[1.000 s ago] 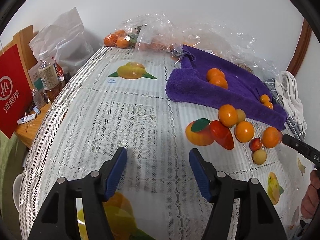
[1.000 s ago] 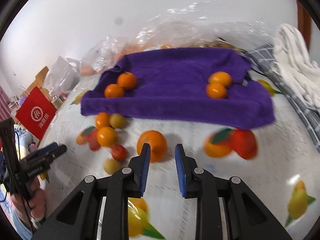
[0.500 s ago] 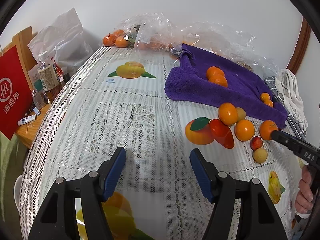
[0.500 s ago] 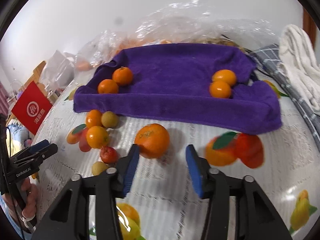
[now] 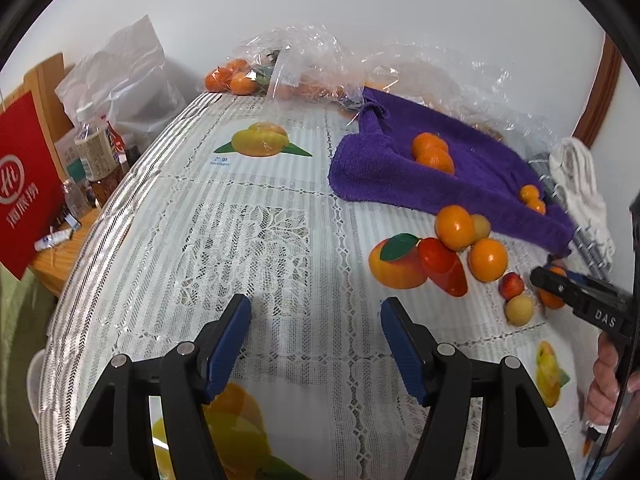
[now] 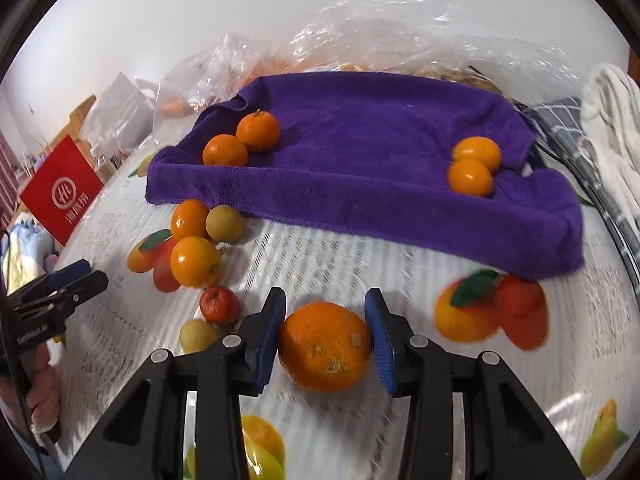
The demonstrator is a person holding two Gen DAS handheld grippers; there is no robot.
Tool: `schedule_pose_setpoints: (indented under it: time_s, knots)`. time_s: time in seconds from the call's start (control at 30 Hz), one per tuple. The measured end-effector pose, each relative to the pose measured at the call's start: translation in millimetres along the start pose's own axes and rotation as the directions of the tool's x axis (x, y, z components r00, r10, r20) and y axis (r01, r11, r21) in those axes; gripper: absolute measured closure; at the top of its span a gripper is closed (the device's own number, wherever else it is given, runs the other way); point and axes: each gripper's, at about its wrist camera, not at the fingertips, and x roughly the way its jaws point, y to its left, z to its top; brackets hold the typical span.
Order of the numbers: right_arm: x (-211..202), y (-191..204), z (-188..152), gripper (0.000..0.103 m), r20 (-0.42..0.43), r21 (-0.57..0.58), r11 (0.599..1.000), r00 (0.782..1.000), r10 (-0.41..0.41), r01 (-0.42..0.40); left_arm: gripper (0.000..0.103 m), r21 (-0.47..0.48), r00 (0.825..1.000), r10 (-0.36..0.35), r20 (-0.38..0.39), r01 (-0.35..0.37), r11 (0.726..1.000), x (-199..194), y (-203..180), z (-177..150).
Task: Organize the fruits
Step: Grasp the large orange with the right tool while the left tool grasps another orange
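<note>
A large orange (image 6: 325, 346) lies on the tablecloth between the open fingers of my right gripper (image 6: 326, 334), which straddles it without clear contact. Beside it lie a small red fruit (image 6: 219, 305), a pale yellow fruit (image 6: 198, 335), two oranges (image 6: 195, 261) and a greenish fruit (image 6: 225, 223). A purple towel (image 6: 360, 168) holds two pairs of oranges (image 6: 240, 142) (image 6: 472, 168). My left gripper (image 5: 316, 340) is open and empty over bare cloth, left of the fruit cluster (image 5: 472, 240). The right gripper (image 5: 576, 300) shows there at the large orange.
Clear plastic bags with more oranges (image 5: 232, 78) lie at the table's back. A white cloth (image 6: 612, 120) and a checked cloth (image 6: 568, 124) lie right of the towel. Bottles (image 5: 96, 148) and a red sign (image 5: 24, 184) stand off the table's left edge.
My right gripper has opened wider and moved forward, so the large orange now sits between its fingers. The left gripper has barely moved.
</note>
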Motion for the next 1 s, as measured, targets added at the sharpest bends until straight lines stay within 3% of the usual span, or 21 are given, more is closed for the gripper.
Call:
schedule_pose_setpoints:
  time_s: [0.13, 0.27, 0.4, 0.7, 0.87, 1.0]
  knots:
    - [-27, -13, -14, 0.062, 0.064, -0.044, 0.994, 0.993, -0.096, 0.099, 0.039, 0.020, 0.999, 0.025, -0.033, -0.024, 1.000, -4, -9, -2]
    - [-41, -36, -24, 0.062, 0.093, -0.019, 0.983, 0.979, -0.180, 0.182, 0.039, -0.037, 0.992, -0.087, -0.090, 0.084, 0.996, -2, -25, 4]
    - [-43, -52, -26, 0.062, 0.085, 0.017, 0.989, 0.985, -0.148, 0.147, 0.042, -0.075, 0.981, -0.174, -0.086, 0.168, 0.983, 3, -51, 18]
    - [-40, -56, -44, 0.062, 0.038, -0.025, 0.990, 0.989, -0.141, 0.142, 0.059, -0.072, 0.986, -0.157, -0.063, 0.153, 0.986, 28, -81, 47]
    - [-52, -65, -48, 0.062, 0.072, -0.010, 0.998, 0.995, -0.069, 0.070, 0.067, -0.092, 0.985, -0.162, -0.064, 0.156, 0.984, 42, -76, 52]
    - [-81, -75, -48, 0.059, 0.125, 0.015, 0.997, 0.989, -0.082, 0.081, 0.074, -0.117, 0.975, -0.207, -0.075, 0.198, 0.973, 53, -76, 51]
